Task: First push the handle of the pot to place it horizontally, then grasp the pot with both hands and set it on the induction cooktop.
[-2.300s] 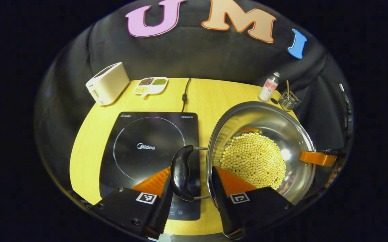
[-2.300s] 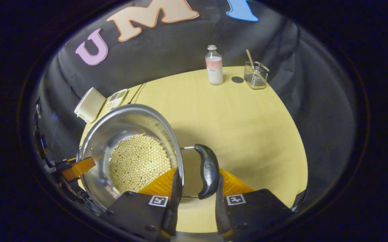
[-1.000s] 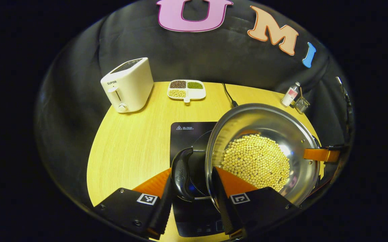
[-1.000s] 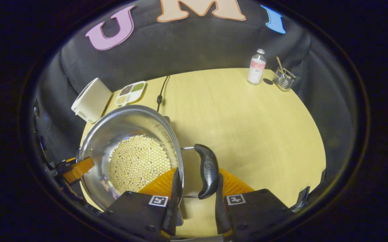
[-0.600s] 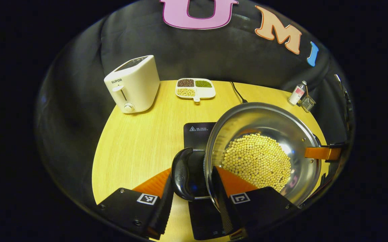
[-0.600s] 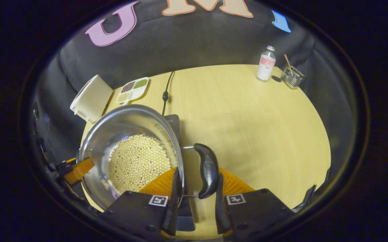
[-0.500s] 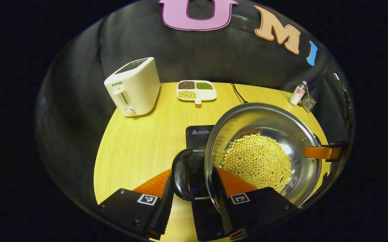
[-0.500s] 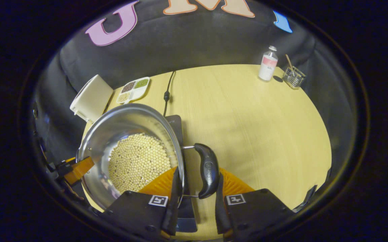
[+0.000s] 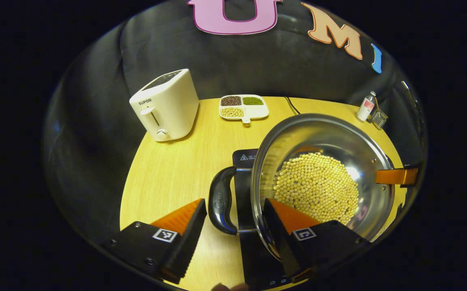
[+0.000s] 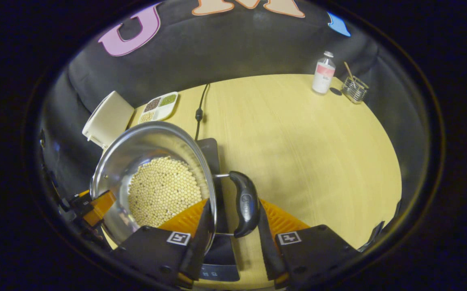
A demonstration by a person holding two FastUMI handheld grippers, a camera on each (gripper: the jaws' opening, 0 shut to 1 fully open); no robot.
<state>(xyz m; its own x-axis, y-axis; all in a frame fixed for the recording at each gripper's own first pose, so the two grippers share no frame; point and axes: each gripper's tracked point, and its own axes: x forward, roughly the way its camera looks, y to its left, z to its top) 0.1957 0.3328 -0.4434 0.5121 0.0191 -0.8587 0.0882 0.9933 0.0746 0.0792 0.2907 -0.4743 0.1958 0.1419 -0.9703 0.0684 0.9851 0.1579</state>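
My left hand-held gripper (image 9: 233, 226) just spread wide off the pot (image 9: 322, 182) handle, right hand-held gripper (image 10: 229, 230) loosening too: pot seemingly set on the cooktop (image 9: 246, 157).

Bystander items along the far edge of the round wooden table (image 10: 306, 153).
Far-left edge: white toaster (image 9: 165, 105), upright, lever and knob on its front face. Just right of it, a white divided dish (image 9: 243, 107) with three compartments: dark, green and pale grains. Black power cord (image 10: 199, 110) runs across the far edge, inline switch on it. Far-right edge: clear bottle (image 10: 323, 72) with pink label, upright; near it a wire basket (image 10: 355, 89) holding a stick.
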